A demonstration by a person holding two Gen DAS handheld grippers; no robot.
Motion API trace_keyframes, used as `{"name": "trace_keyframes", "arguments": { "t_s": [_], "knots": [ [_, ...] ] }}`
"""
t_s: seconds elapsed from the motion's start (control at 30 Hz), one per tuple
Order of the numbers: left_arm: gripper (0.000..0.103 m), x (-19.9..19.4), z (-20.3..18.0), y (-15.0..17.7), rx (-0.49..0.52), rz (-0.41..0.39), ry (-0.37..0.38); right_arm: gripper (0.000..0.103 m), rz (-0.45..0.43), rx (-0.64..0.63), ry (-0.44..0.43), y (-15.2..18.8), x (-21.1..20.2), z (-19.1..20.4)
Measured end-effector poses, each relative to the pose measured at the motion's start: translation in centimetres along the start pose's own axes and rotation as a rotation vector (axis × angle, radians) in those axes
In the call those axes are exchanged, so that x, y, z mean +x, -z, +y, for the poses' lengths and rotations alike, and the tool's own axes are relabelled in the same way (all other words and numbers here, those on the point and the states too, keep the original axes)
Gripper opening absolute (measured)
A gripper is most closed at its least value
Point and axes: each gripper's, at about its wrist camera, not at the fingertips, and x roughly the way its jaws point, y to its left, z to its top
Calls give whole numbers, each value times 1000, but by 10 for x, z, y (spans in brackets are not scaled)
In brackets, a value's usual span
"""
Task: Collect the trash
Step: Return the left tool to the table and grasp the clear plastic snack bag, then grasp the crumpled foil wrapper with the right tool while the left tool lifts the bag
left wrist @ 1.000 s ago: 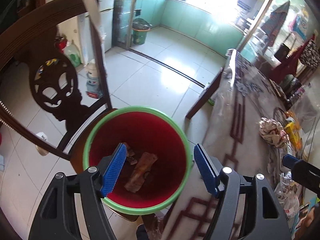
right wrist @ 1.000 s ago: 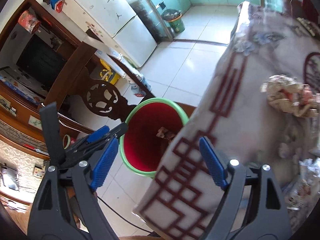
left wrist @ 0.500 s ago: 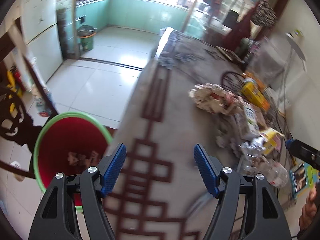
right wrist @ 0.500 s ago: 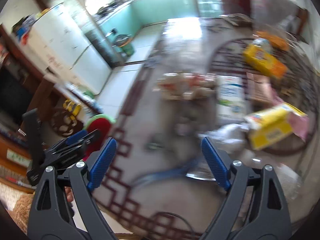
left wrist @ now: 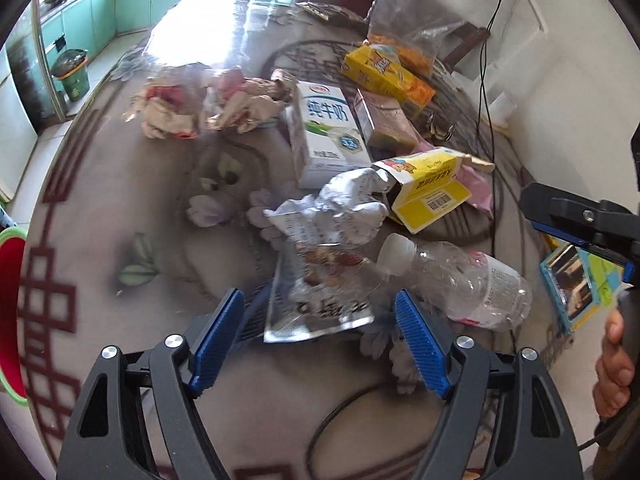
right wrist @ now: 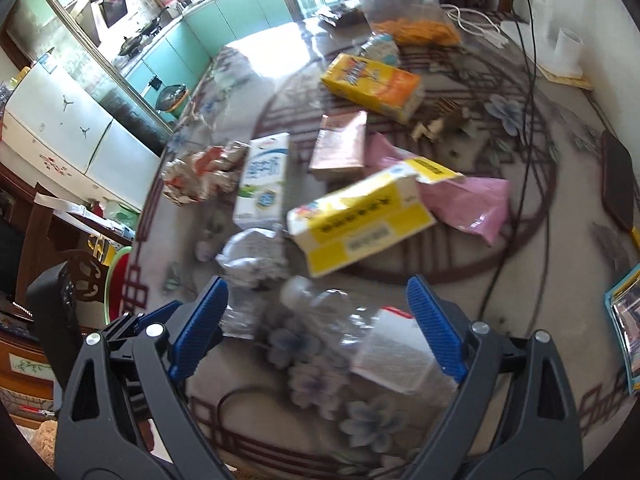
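Most of the collecting is still ahead of you: the bench [left wrist: 120,208] is littered, and nothing is in either tool. Your left gripper [left wrist: 318,340] hangs over a flattened foil snack wrapper [left wrist: 316,300]; its jaws are apart and opening, with the wrapper's near edge between them but not pinched. Your right gripper [right wrist: 316,328] is over the clear plastic bottle [right wrist: 332,320], jaws wide and opening, the bottle lying between them without being pressed. Left to clear, as far as you can see: a white milk carton [left wrist: 326,132], an open yellow box [left wrist: 430,188], a crumpled white paper [left wrist: 340,208], a wad of crumpled wrappers [left wrist: 208,104], a yellow-orange juice carton [left wrist: 384,72], a brownish-pink small carton [right wrist: 340,144] and a pink plastic bag [right wrist: 468,200]. The red bin with the green rim [left wrist: 10,312] sits off the bench's left edge, only a sliver of it showing, so you cannot tell what it holds. A clear bag [right wrist: 408,16] at the far end holds something orange. It may not be trash, so judge before taking it.
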Motion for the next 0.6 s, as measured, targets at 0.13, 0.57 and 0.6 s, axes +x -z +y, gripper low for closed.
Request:
{"name": "trace_keyframes", "arguments": {
  "t_s": [0.13, 0.57, 0.6],
  "knots": [
    [76, 20, -12, -8, -28, 8, -43, 89, 25, -37, -25, -4, 4, -13],
    [32, 3, 8, 1, -153, -29, -73, 89, 74, -199, -155, -20, 22, 22],
    [32, -5, 12, 3, -163, -40, -82, 89, 77, -220, -166, -21, 26, 30]
  ]
}}
